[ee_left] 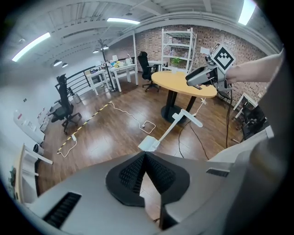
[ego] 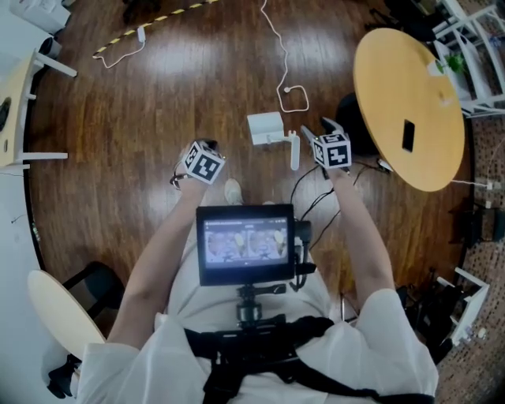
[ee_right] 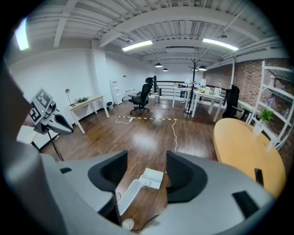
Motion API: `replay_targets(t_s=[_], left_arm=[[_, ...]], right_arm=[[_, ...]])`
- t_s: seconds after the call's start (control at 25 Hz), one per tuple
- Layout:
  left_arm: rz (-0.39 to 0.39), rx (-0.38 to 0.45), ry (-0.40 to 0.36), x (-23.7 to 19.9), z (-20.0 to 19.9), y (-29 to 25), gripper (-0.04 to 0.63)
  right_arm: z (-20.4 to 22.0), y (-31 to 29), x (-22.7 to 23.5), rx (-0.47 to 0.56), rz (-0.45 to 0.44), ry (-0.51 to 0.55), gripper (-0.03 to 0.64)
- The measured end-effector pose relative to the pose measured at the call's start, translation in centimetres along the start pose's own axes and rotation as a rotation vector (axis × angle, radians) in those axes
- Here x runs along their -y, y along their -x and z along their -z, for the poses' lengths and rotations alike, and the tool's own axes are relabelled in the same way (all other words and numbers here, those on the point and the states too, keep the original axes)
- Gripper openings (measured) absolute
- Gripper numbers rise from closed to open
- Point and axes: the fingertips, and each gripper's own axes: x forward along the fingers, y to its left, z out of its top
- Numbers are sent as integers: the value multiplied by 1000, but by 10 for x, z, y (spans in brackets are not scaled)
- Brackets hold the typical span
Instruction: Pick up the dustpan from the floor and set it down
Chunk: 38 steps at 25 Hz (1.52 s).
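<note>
We note the dustpan [ego: 267, 127] on the floor [ego: 197, 79], handle running back toward us beneath the right gripper's [ee_right: 146, 160] released fingers; the left gripper's [ee_left: 144, 154] fingers clenched, empty.

Wood floor [ego: 197, 79], round table [ego: 402, 87] — brick wall [ee_left: 151, 43]

Dustpan [ego: 267, 126]: one, white, lay on the floor.
Grippers: two, the left gripper [ee_left: 144, 156] and the right gripper [ee_right: 146, 160].
Round wooden table [ego: 394, 79]: one.
Dark phone [ego: 408, 135]: one, lay on this table.
Black office chairs: two, a chair by the railing [ee_left: 64, 110] and a chair at the white desks [ee_left: 146, 68].
White shelf rack [ee_left: 177, 46]: one.
White cable [ego: 282, 71]: one, lay on the floor.
Yellow-black striped strip [ego: 170, 16]: one.
Small monitor [ego: 246, 243]: one, sat on the person's chest rig.
</note>
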Motion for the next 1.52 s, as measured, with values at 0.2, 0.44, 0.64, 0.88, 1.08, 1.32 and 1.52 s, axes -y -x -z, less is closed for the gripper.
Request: replay_targets(t_s=[0.2,0.44,0.64,0.88,1.08,1.32,1.52], left_arm=[[-20,48,26,51,-25,21,-5],[-11,74,45,97,-29,30,-5],[-16,95,84,123,-22,53,-5],[-9,136,132,167,2,83,-5],[-3,142,202,193,37,92,-5],[-11,157,241,196,58,98,-5],[11,145,230,192,59,98,-5]], right_arm=[[25,41,16,-23,-45,40,278],[37,73,18,16,-78,79,275],[53,102,9,30,-95,93,267],[77,143,-15,63,-133,116,265],[100,170,-32,86,-167,106,264],[114,178,-43,104,-184,60,264],[123,181,-50,93,-151,79,258]])
